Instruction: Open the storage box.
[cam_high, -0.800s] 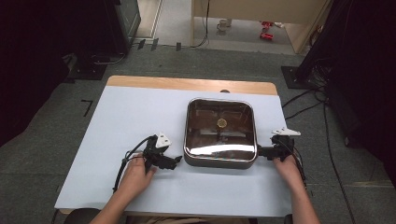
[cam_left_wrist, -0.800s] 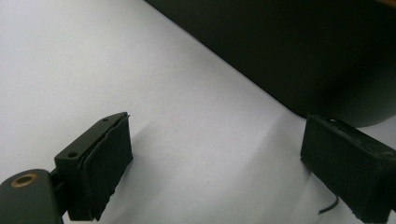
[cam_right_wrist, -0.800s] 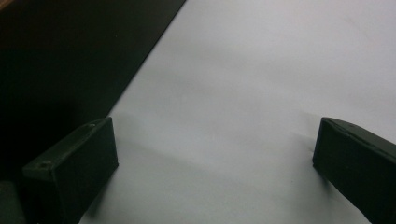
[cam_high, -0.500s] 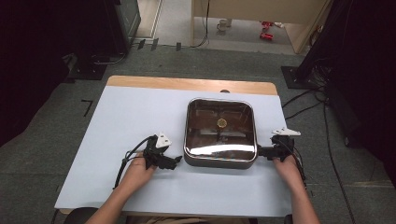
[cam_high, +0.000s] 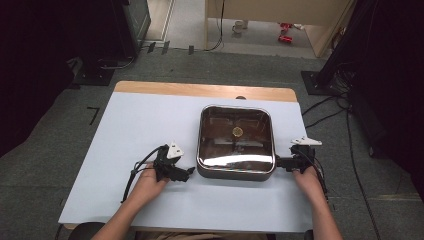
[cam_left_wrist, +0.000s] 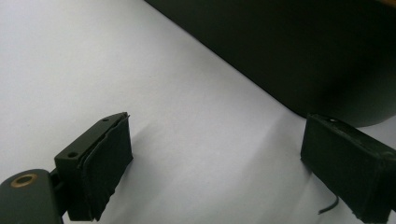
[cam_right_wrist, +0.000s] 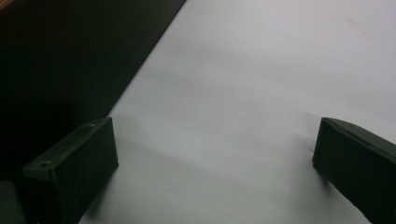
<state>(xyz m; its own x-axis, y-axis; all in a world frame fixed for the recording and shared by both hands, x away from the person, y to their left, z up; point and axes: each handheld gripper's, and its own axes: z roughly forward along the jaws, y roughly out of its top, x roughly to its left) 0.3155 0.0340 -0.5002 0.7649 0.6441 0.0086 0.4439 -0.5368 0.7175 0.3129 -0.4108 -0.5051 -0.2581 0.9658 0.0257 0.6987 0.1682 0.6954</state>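
Note:
A square, glossy dark-brown basin (cam_high: 256, 129) with a brass drain (cam_high: 237, 131) at its centre sits on the white-covered table (cam_high: 140, 130). My left gripper (cam_high: 187, 174) lies low on the table just off the basin's near left corner, pointing at it. Its jaws are open on bare table in the left gripper view (cam_left_wrist: 219, 135), with the dark basin wall (cam_left_wrist: 299, 51) just ahead. My right gripper (cam_high: 278, 162) rests at the basin's near right corner. In its own view the right gripper (cam_right_wrist: 217, 130) is open with nothing between its jaws, and the basin wall (cam_right_wrist: 60, 60) is at the left.
A bare wooden strip (cam_high: 200, 90) runs along the table's far edge. Grey floor surrounds the table, with dark stands (cam_high: 100, 70) and cables (cam_high: 325, 107) behind and to the right. Open white surface lies left of the basin.

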